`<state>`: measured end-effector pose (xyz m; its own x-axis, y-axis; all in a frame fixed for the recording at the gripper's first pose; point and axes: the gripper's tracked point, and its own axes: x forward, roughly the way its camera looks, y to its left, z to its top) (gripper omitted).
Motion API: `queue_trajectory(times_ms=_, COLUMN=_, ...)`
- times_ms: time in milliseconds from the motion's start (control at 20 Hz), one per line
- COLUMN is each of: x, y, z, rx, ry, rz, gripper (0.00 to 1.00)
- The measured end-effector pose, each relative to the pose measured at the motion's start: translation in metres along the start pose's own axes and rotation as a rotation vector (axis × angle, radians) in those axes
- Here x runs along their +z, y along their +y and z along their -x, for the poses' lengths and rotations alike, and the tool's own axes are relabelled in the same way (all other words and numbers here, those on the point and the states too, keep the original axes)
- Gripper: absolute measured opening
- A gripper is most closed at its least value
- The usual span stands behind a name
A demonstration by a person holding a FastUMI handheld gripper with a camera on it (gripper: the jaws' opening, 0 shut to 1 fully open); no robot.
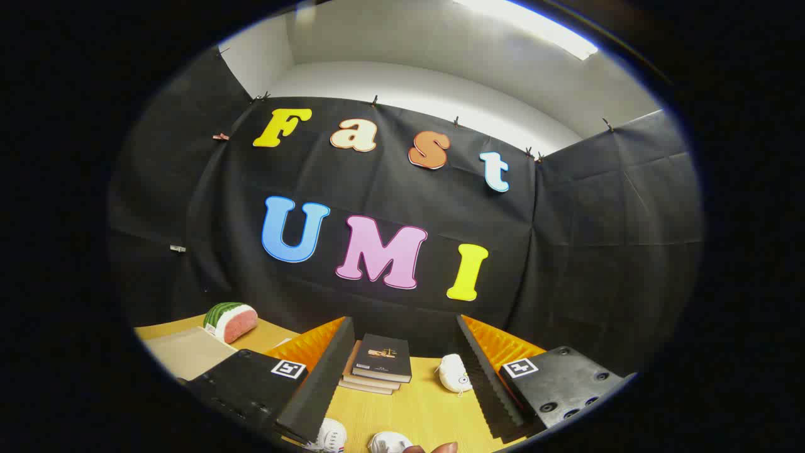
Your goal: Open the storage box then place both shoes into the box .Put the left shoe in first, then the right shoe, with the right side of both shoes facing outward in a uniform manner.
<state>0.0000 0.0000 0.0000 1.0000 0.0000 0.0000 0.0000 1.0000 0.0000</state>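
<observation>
Gripper view, looking forward along the two fingers over a wooden table (415, 409). The gripper (402, 384) is open, its fingers spread wide apart with nothing held; the left finger (321, 377) and the right finger (487, 384) frame a bare strip of tabletop. Two white shoe parts lie low between the fingers, close to the camera: one (330, 435) just beside the left finger, the other (388, 443) near the middle, both cut off so that which is the left shoe and which the right cannot be told. A fingertip of a person (440, 448) shows just beside the second shoe. Beyond the fingers and between them stands a stack of books (379, 363), three by count, and just to its right a small white soft toy (455, 373). Further off to the left of the left finger lie one watermelon-slice toy (231, 321) and a flat pale board (185, 352); whether that board belongs to the storage box cannot be told, and the box itself is not identified here. Judged risks: with the gripper pointing high and the shoes almost under it, a closing move could miss or pinch only an edge; taking the wrong shoe first would break the required order; a careless swing could strike the books or the toy.
</observation>
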Motion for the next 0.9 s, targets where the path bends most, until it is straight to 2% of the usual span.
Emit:
queue_trajectory(times_ms=300, x=-0.003, y=-0.002, z=0.008, rx=-0.016, ry=0.015, rz=0.019, gripper=0.97)
queue_trajectory(times_ms=900, x=-0.005, y=0.012, z=0.015, rx=0.020, ry=0.032, rz=0.003, gripper=0.97)
